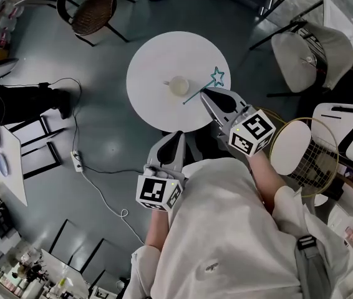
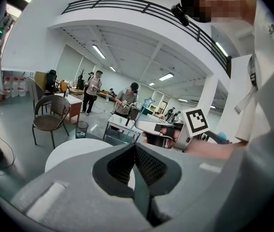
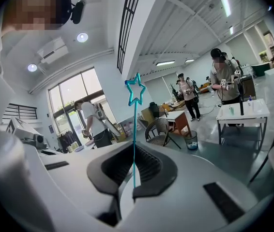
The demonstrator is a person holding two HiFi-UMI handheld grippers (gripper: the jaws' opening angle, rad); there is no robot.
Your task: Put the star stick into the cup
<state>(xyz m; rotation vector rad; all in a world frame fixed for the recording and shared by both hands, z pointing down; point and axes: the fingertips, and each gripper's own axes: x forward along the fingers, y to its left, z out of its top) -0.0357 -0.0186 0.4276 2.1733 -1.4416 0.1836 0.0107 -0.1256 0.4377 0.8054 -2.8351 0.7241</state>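
A thin teal stick topped by an outlined star (image 1: 217, 76) (image 3: 136, 92) is pinched in my right gripper (image 1: 203, 93) (image 3: 133, 170), which is shut on its shaft above the right side of the round white table (image 1: 151, 80). The stick's lower end points towards the small pale cup (image 1: 178, 85) standing near the table's middle. My left gripper (image 1: 175, 136) (image 2: 136, 166) hangs just off the table's near edge, jaws shut with nothing between them. From the left gripper view, the right gripper (image 2: 149, 128) and the star (image 2: 149, 101) show ahead.
A wicker chair (image 1: 92, 8) stands beyond the table at upper left, a grey chair (image 1: 307, 48) at upper right. A wire basket with a white lid (image 1: 304, 151) sits at my right. A cable and power strip (image 1: 77, 161) lie on the floor, left. People stand in the background.
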